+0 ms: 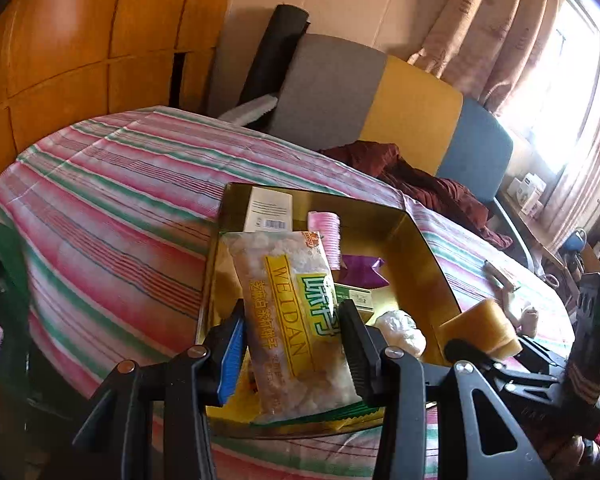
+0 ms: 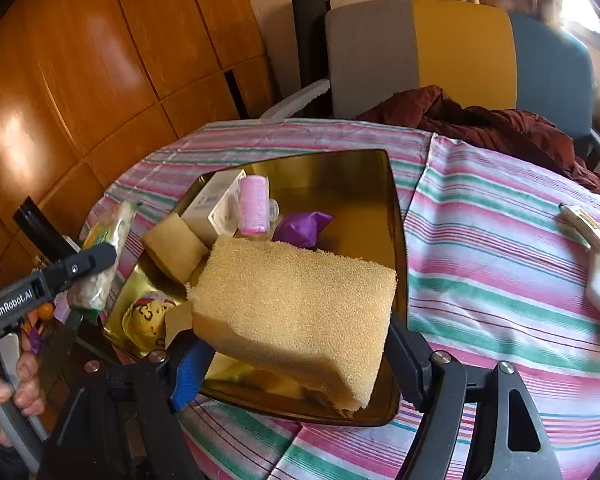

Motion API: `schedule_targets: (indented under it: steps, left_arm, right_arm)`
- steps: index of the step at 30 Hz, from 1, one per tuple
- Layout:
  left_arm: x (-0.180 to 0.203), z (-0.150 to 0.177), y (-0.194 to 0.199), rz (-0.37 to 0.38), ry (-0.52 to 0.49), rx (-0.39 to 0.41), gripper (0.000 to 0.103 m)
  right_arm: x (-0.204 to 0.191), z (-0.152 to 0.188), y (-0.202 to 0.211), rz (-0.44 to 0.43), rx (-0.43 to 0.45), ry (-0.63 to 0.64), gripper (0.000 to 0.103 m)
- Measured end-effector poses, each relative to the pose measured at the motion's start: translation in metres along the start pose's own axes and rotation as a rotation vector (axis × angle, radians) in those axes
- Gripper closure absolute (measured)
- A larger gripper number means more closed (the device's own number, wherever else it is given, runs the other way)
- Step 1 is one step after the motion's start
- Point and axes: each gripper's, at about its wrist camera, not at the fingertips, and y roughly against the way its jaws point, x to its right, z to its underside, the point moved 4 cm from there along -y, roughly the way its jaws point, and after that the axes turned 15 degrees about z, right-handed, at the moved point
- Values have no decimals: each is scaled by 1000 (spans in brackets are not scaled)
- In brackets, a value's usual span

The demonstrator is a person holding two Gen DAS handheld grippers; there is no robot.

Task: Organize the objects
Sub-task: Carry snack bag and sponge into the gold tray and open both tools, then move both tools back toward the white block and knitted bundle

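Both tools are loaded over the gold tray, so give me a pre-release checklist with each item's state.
1. Left tool gripping the snack packet: ok.
2. Right tool gripping the yellow sponge: ok.
3. Both items above the gold tray: ok.
4. Bare floor left in the tray's far right part: ok.
5. Pink spool upright, clear of the sponge: ok for now; it stands close behind.
6. Items on the striped cloth, such as the small tube, still to collect: not ok.

Window [image 1: 572,80] glare, warped fisheye edges
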Motion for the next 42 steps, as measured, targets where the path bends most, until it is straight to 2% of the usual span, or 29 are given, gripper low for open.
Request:
schedule_targets:
  steps: [6,9,12,18,27,36,42]
  left_arm:
    - [5,-11,-18,25,14,-14,58]
    - [3,-16,-27,32,43,-19,51]
    - [-1,-15,-30,-17,59,-19,51]
    - [1,-1,-19,-54,26,-17,51]
    - [24,2,-9,-126,-85,0,51]
    - [50,2,5,-127,-152,17,51]
    - [65,6,9,-114,-197,17,51]
  right_arm:
    - [-4,2,-5,0,-20,7,25]
    - [-10,2,-8,-40,-23,6,21]
    - [-14,4,-11,-65,-24,-4,10]
    - [-14,6,-10,-89,-41,-17,10]
    - [-10,9,4,-52,-3,-22,10]
    - [2,5,25,22,79,-35,10]
    - [16,4,33,46,100,-66,10]
